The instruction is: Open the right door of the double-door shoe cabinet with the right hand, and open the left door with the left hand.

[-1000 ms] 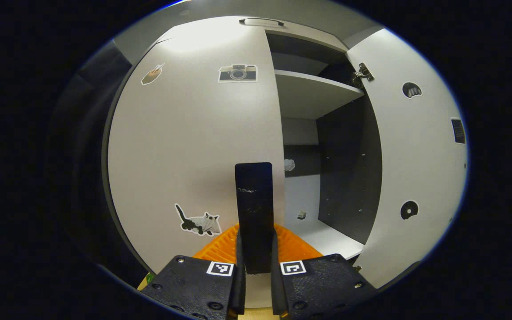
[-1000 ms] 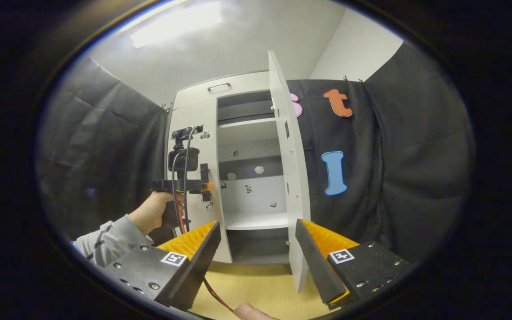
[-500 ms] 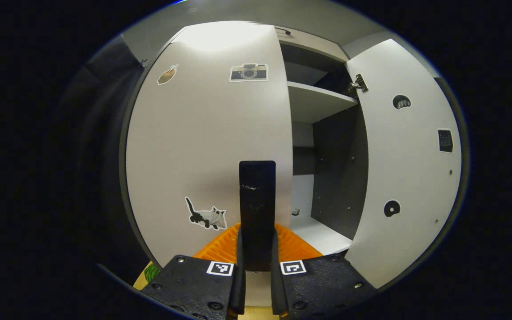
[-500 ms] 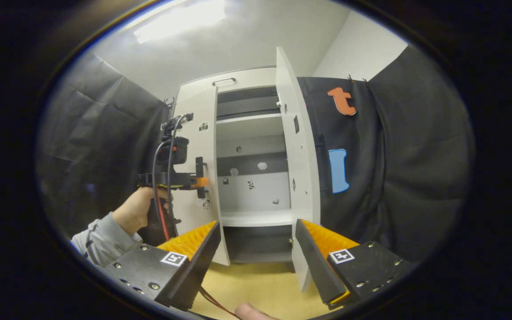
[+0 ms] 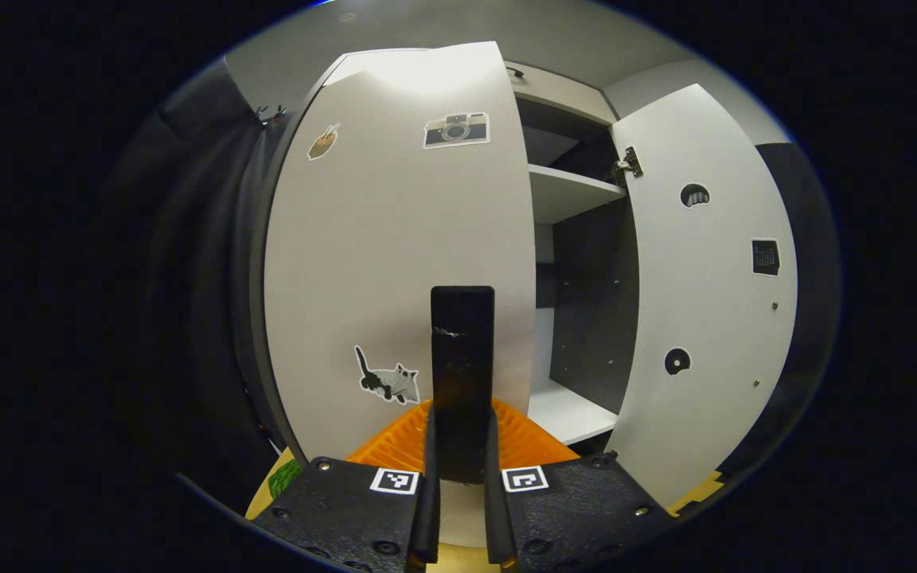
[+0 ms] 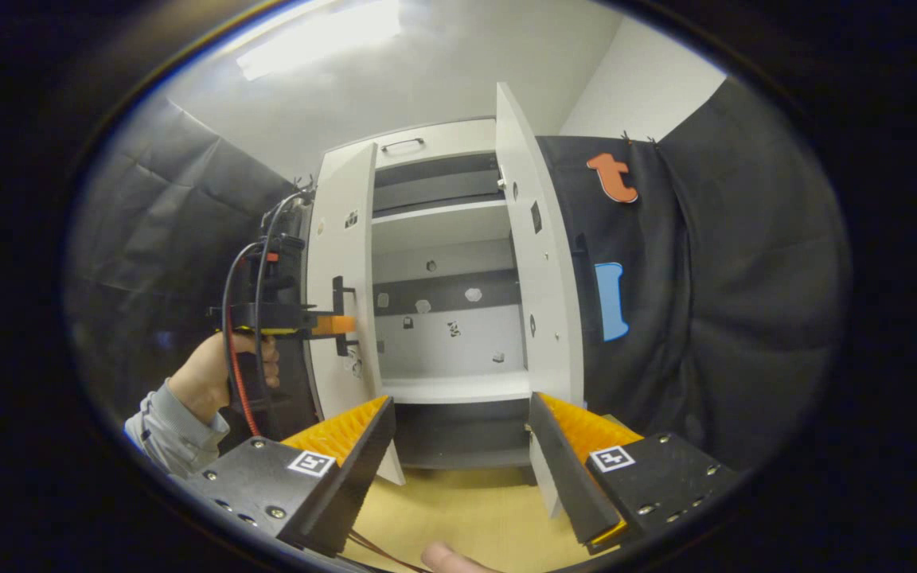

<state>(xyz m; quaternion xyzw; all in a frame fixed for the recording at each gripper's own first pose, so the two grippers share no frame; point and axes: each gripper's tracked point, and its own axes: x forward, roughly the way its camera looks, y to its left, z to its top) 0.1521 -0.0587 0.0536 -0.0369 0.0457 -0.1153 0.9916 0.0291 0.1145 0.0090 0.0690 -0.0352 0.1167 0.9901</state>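
While left gripper (image 5: 462, 477) grips handle (image 5: 462, 374) | two doors (image 6: 343, 263) ajar | right gripper (image 6: 458, 446) wide

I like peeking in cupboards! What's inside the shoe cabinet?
Inside the shoe cabinet: white shelves, small stickers on the back wall, no shoes visible. The left door hides the left part.

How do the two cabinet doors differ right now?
The right door stands wide open with nothing holding it; the left door is partly open, its black handle clamped by the left gripper. The left door has cat and camera stickers on its front. Both are tall white panels.
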